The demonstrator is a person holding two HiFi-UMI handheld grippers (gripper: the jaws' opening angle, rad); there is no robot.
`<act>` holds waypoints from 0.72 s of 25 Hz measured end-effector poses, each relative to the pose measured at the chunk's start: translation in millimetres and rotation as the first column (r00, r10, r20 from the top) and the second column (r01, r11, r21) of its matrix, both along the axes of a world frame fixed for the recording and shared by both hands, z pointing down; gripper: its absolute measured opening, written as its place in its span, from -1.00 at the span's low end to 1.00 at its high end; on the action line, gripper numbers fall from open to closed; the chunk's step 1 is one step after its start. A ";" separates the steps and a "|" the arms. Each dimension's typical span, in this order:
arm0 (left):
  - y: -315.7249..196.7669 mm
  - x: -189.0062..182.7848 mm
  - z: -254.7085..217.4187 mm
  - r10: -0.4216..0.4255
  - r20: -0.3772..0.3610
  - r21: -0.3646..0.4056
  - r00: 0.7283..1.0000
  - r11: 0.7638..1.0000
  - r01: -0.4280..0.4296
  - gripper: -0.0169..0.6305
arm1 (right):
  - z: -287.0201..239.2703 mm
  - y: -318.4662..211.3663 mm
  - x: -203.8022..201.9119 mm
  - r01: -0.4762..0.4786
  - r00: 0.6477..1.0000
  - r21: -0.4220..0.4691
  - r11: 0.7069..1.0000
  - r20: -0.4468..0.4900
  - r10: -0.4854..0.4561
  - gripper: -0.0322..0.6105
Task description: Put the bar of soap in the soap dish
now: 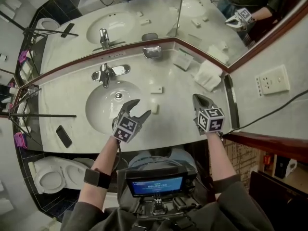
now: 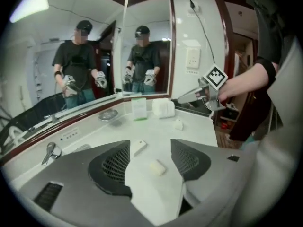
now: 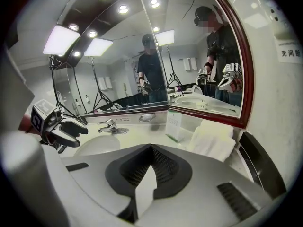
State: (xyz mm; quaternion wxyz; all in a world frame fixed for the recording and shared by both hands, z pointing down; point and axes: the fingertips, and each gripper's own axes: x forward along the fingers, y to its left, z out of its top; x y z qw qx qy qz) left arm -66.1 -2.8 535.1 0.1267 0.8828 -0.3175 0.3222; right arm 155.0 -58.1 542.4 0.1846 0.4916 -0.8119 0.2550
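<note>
In the head view the left gripper (image 1: 143, 107) is held over the near right rim of the basin (image 1: 98, 112) with its jaws parted. The right gripper (image 1: 197, 97) is held over the pale counter (image 1: 178, 88) further right, well apart from it. In this view the bar of soap (image 1: 155, 109) is seen only as a small pale block on the counter just beside the left gripper's tips.

Its relation to the jaws is shown by the left gripper view alone. There the cream bar lies flat on the counter in the gap between the jaws and is touched by neither pad, so nothing is gripped. A flat white packet (image 2: 138, 147) is seen just past it, close to the left jaw.

The soap dish (image 1: 152, 52), of shiny metal, stands at the back of the counter against the mirror (image 1: 144, 13), well apart from the soap. A card (image 1: 183, 60) and folded towels (image 1: 208, 75) are placed to its right.

The right gripper's state is given by the right gripper view, where the two jaws are pressed together with nothing held between them. The tap (image 3: 111, 125) is seen beyond them from the side.

A dark phone (image 1: 63, 136), lying left of the basin, is caught only by the head view.
</note>
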 end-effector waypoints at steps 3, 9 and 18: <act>15.7 14.2 39.3 0.205 0.117 -0.067 0.972 0.978 -0.198 0.12 | 9.4 7.3 2.0 0.006 1.000 -0.022 1.000 0.002 -0.006 -0.84; 31.8 25.8 112.9 0.498 0.275 -0.176 0.822 0.867 -0.466 0.28 | 34.9 22.7 5.6 0.011 1.000 -0.070 0.997 -0.002 -0.011 -0.84; 25.5 35.7 175.4 0.623 0.320 -0.250 0.713 0.782 -0.571 0.28 | 63.1 32.8 -7.1 0.044 0.999 -0.108 0.993 -0.005 -0.044 -0.84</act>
